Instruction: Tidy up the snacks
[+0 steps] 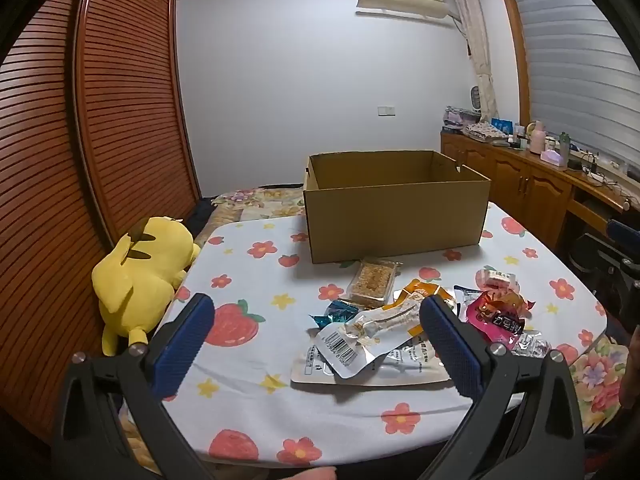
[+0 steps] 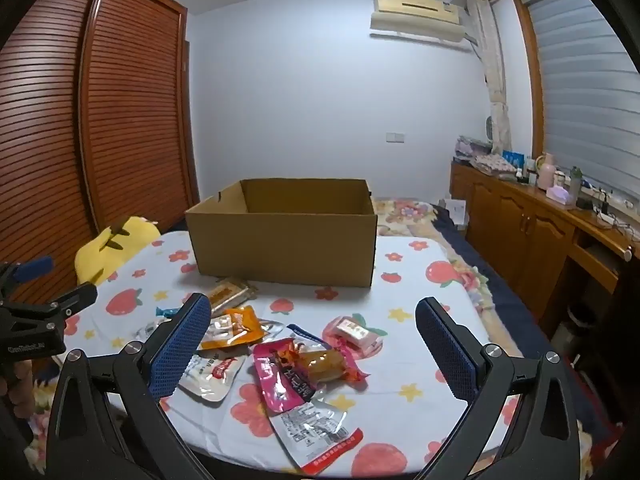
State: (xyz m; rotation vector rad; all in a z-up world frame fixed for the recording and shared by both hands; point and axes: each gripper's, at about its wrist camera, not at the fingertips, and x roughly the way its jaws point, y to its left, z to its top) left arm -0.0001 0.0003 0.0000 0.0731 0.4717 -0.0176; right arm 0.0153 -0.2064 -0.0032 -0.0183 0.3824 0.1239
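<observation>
Several snack packets lie in a loose pile (image 1: 416, 320) on the flowered tablecloth (image 1: 248, 384), in front of an open cardboard box (image 1: 396, 216). My left gripper (image 1: 316, 328) is open and empty, hovering above the table's near edge, its right finger beside a white barcode packet (image 1: 360, 340). A clear-wrapped cracker pack (image 1: 370, 282) lies nearest the box. In the right wrist view the box (image 2: 284, 236) stands behind the pile. My right gripper (image 2: 312, 334) is open and empty above a pink packet (image 2: 280, 380) and an orange packet (image 2: 234, 328).
A yellow plush toy (image 1: 140, 276) sits at the table's left edge against a slatted wooden wardrobe (image 1: 80, 140). A wooden cabinet (image 2: 532, 224) with bottles runs along the right wall under the window. A bed (image 2: 412, 210) lies behind the table.
</observation>
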